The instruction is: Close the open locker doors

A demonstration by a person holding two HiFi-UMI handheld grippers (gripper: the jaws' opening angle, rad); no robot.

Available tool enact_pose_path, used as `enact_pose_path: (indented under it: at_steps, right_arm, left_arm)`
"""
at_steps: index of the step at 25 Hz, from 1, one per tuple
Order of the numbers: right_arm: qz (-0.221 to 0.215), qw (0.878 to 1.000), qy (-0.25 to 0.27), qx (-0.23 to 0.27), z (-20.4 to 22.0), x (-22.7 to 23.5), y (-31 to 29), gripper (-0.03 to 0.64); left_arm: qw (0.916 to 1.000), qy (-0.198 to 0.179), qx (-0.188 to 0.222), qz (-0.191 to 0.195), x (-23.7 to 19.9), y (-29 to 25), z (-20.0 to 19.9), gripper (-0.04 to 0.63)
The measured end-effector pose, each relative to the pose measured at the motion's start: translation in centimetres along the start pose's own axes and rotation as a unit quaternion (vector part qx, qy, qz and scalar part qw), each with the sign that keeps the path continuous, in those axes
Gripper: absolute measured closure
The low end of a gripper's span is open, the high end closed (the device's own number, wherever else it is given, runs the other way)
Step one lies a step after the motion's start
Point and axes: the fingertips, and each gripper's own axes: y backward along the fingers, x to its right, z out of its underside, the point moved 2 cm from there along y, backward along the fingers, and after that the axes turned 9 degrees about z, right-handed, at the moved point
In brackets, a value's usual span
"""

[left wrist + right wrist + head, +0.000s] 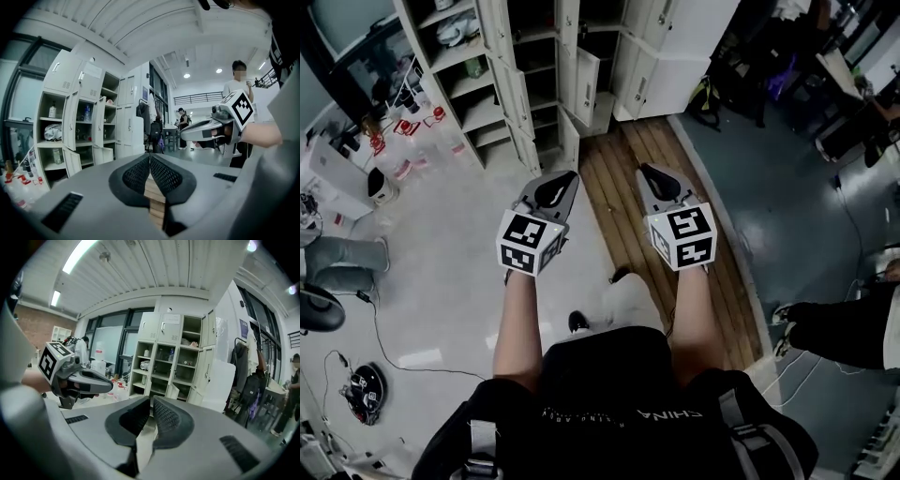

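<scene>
A bank of white lockers (517, 94) stands ahead of me, across the floor. Several of its doors (586, 84) hang open, and bottles and bags show on the shelves. The same lockers (75, 126) fill the left of the left gripper view, and the lockers (173, 362) sit in the middle of the right gripper view. My left gripper (567, 178) (150, 157) is shut with nothing in it. Level with it and to its right, the right gripper (649, 171) (151, 399) is shut and empty too. Both point toward the lockers and are well short of them.
A strip of wooden floor (647, 187) runs up to the lockers. Red and white clutter (403, 141) lies on the floor to the left. A seated person's legs (337, 262) are at far left and another person (844, 328) at right. A round black device (364, 392) and cable lie near left.
</scene>
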Motion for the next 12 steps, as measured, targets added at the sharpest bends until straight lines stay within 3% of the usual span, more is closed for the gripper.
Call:
enact_pose_path:
  at_steps: [12]
  right_arm:
    - [0.022,1.0,-0.018,-0.002,1.7,6.8,-7.3,0.574]
  left_arm:
    - [0.9992,-0.019,-0.014,0.034,-4.3,-10.1,-0.1,0.574]
